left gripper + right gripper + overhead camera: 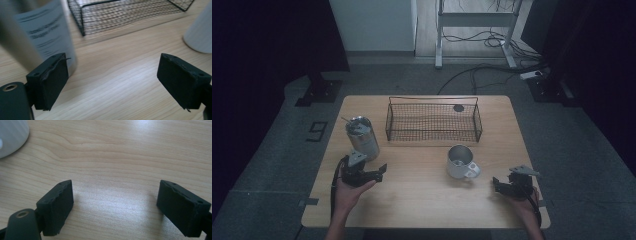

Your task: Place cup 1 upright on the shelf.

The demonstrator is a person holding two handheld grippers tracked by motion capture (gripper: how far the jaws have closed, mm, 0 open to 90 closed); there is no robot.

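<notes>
— Left claw [379,172]: hovering low over the pale wooden counter [422,200], jaws standing apart with bare wood between them, gripping nothing.

— And the tall brushed-metal tumbler with the printed label [362,137]?

— Standing upright on the left part of the counter, just beyond and to the left of that claw. Looming in the left gripper view [42,37] right behind one black pad [50,82], very near, though impossible to tell whether touching. Lying outside the gap, not between the pads.

— Right claw [499,184]?

— Resting near the front right corner, also released, jaws spread over bare wood grain [115,195]. Holding nothing.

— Anything near it?

— Sitting between the two claws, nearer the right one, a short silver metal mug with a handle [461,162], upright. Peeking into the upper left corner of the right gripper view as a pale curved wall [11,137], well apart from the pads.

— Behind all that?

— Standing toward the far edge, a black wire-mesh basket, rectangular [433,122], beyond both mug and tumbler.
</notes>
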